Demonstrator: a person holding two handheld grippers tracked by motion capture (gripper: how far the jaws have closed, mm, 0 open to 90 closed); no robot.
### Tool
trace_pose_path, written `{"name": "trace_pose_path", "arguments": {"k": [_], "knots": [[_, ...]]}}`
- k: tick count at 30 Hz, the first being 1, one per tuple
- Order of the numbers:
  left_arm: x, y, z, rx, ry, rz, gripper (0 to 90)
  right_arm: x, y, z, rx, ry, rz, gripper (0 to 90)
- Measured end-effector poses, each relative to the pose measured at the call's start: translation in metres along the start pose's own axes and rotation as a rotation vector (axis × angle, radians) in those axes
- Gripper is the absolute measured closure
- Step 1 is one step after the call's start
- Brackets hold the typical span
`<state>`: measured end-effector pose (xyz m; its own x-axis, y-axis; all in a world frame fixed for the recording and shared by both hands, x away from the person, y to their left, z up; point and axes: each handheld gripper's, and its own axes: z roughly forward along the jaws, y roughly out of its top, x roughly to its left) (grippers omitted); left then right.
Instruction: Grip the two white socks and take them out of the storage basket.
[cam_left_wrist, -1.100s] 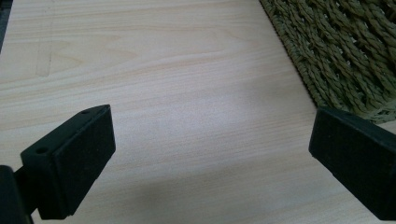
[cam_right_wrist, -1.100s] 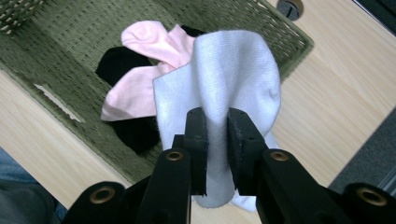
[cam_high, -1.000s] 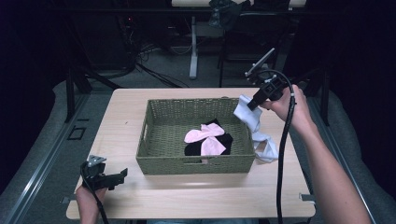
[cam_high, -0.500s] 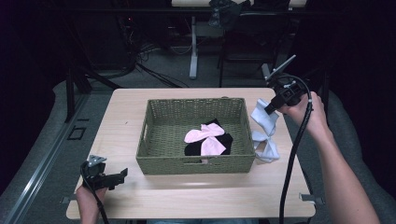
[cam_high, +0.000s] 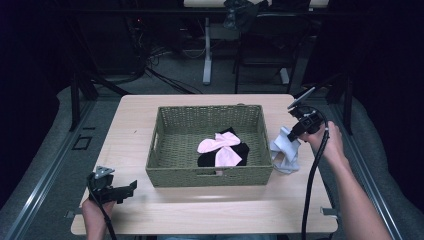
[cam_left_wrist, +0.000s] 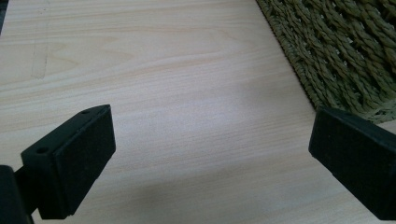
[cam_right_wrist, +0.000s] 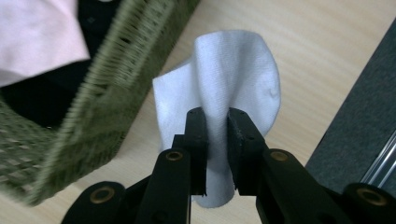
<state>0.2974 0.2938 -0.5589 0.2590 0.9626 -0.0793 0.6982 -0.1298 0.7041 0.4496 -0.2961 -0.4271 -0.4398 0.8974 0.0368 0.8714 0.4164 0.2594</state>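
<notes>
The right gripper's (cam_right_wrist: 217, 122) black fingers (cam_right_wrist: 196, 140) are clenched on a fold of a white sock (cam_right_wrist: 233, 74), the cloth pinched between the two pads and bulging out above them in a rounded lobe. In the right gripper view the sock hangs just beside the outer wall of a green woven basket (cam_right_wrist: 93, 107), over the pale wooden surface (cam_right_wrist: 317, 51). From the high view the right gripper (cam_high: 296, 131) is held off the right end of the basket (cam_high: 210, 175), with the white sock (cam_high: 284, 152) drooping from it down to the surface (cam_high: 200, 210) close to the basket's right wall; whether cloth and wicker touch cannot be told. The person's right hand (cam_high: 327, 142) holds the gripper, and a black cable (cam_high: 310, 190) trails back along the forearm.

Inside the basket lie a pink sock (cam_high: 220, 147) spread over a black sock (cam_high: 235, 152), toward the right half of the floor.

The left gripper's (cam_left_wrist: 210, 158) fingers (cam_left_wrist: 70, 163) are released, spread wide with nothing between them but bare wood. A corner of the basket (cam_left_wrist: 345, 51) lies ahead of the far finger. In the high view the left gripper (cam_high: 127, 189) sits low at the near left corner of the surface, held in the left hand (cam_high: 95, 210), well apart from the right gripper.
</notes>
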Motion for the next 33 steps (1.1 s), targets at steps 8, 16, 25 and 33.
{"name": "trace_pose_path", "arguments": {"k": [8, 16, 25, 33], "knots": [[0.000, 0.000, 0.000, 0.002, 0.001, 0.000, 0.6, -0.011, -0.011, 0.041, 0.006, 0.005, 0.041, 77.8], [0.000, 0.000, 0.001, 0.004, -0.002, -0.001, 0.6, -0.016, -0.022, 0.063, 0.000, 0.008, 0.074, 62.1], [-0.001, 0.000, 0.001, 0.005, -0.003, 0.002, 0.6, -0.008, -0.049, 0.031, -0.147, -0.005, 0.085, 25.4], [-0.002, 0.000, 0.002, 0.011, -0.004, 0.005, 0.6, 0.003, -0.084, 0.014, -0.248, 0.011, 0.065, 11.7]]}}
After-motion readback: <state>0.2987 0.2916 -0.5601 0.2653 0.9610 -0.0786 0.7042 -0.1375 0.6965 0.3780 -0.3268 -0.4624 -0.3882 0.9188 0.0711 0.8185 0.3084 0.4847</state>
